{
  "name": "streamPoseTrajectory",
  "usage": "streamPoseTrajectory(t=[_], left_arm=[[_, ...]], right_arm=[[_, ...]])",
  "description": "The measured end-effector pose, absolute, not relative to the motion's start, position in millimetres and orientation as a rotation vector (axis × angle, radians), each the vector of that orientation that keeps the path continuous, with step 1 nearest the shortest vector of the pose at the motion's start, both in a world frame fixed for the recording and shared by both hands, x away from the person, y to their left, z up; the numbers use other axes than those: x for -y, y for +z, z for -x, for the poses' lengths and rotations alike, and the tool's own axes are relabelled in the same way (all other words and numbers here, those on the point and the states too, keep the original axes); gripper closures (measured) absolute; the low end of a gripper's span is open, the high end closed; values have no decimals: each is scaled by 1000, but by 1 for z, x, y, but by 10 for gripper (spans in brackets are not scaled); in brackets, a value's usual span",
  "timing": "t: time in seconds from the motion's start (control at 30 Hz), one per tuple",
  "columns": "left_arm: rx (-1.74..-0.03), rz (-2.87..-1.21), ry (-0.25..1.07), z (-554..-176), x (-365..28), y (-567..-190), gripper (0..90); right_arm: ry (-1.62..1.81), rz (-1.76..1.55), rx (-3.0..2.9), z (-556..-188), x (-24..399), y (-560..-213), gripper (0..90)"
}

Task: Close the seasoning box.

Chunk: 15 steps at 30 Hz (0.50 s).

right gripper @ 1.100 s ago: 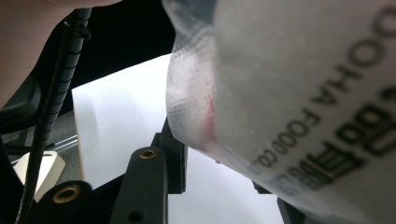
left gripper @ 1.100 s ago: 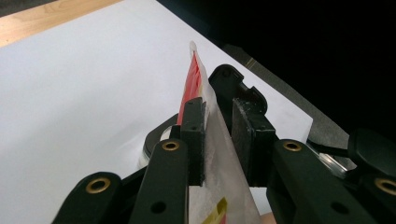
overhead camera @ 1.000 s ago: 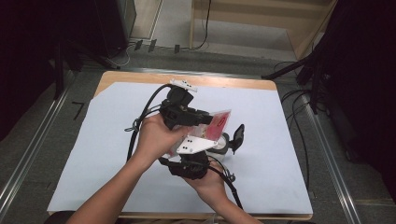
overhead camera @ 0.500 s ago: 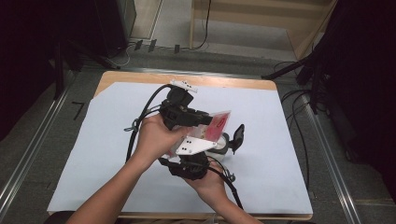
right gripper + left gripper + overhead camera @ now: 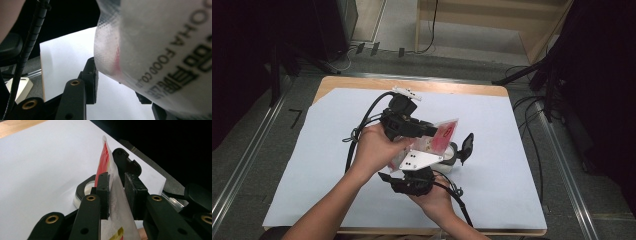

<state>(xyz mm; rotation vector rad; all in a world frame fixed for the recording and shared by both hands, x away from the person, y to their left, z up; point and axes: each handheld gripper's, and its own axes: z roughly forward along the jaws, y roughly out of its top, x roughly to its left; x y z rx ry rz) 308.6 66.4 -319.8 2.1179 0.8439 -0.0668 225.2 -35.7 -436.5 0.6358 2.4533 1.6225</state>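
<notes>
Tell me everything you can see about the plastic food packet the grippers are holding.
The packet is a flat, semi-clear plastic pouch with red and yellow print and dark lettering. It is held up above the white sheet, edge-on between the left gripper pads, which pinch it. Its lower end sits between the right gripper jaws, which have just been opening.

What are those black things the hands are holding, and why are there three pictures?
A person holds a grabbing tool in each hand. One camera looks down from above; the other two ride on the tools. On top you see the left claw and the right claw over a table covered with white paper. The left claw pinches a red and clear plastic packet between its pads. The right claw's jaws have just been opening, with the packet up close at them. Below sits a small round container with a black lid flipped up.
</notes>
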Motion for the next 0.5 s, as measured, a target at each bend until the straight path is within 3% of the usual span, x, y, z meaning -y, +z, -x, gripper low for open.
streamPoseTrajectory(t=[0.5], left_arm=[[-898, -2174, -142, -307, -80, -327, 752]], right_arm=[[1580, -622, -2509, -221, 30, -451, 575]])
